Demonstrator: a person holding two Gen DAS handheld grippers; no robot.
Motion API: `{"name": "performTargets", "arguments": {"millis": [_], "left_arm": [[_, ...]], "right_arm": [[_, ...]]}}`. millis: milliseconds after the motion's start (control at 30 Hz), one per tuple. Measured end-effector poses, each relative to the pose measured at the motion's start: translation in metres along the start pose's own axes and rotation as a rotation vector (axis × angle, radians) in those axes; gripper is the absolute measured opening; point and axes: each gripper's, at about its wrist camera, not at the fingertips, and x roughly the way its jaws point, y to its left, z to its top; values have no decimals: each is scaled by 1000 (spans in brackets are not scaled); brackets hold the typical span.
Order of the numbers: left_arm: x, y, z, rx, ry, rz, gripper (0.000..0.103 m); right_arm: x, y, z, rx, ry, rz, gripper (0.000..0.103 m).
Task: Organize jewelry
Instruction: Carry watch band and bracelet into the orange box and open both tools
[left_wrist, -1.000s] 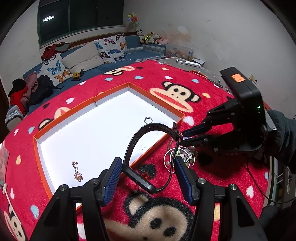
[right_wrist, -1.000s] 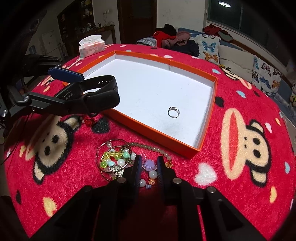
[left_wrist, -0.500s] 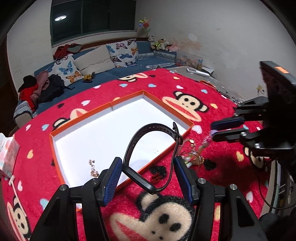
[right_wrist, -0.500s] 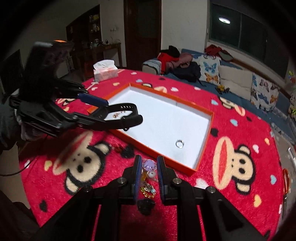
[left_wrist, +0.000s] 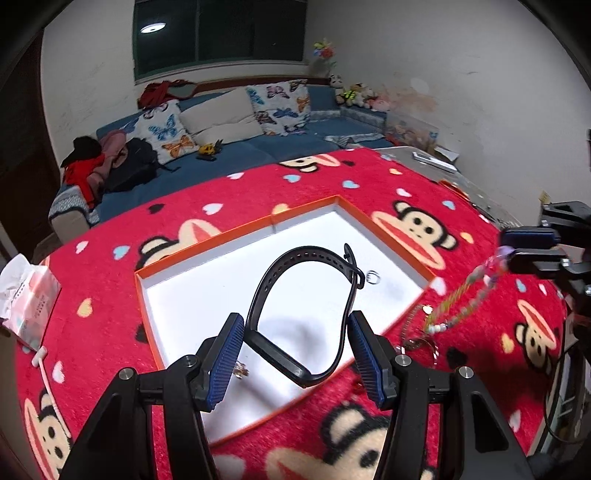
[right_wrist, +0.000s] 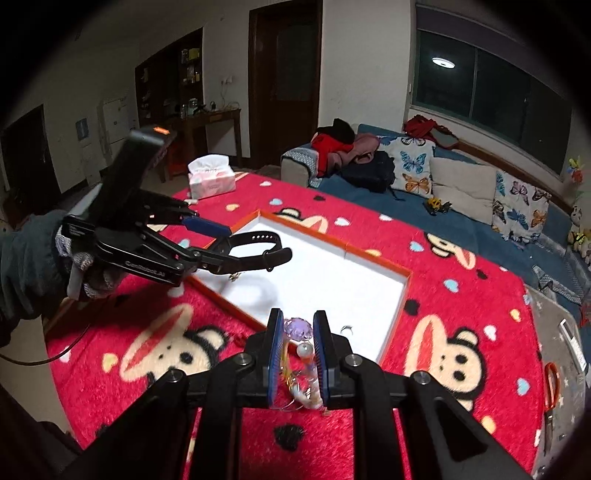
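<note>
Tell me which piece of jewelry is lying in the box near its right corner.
The small silver ring, lying loose on the white floor of the orange-rimmed box. The black watch band and the beaded bracelets are both held up in claws.

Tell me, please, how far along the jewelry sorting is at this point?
Partly done. A ring and a small trinket already lie in the tray. In hand: the left gripper holds a black band above the tray, and the right gripper is shut on a bead strand lifted off the blanket. Left: both still need setting in the tray; wire bangles remain on the blanket beside it.
</note>
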Motion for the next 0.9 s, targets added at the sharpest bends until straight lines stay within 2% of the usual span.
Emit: {"name": "performTargets", "arguments": {"millis": [267,467,667,900], "left_arm": [[30,19,12,-45,41,18,61],[53,25,18,-64,74,30,61],[76,33,20,-93,112,59,61],[94,39,20,-103,133,74,61]], "right_arm": [[-2,-13,22,17,-53,-5,19],[15,-25,41,34,-76,-13,19],[48,-41,44,75,-41,-17,19],[82,-59,32,137,25,-34,19]]}}
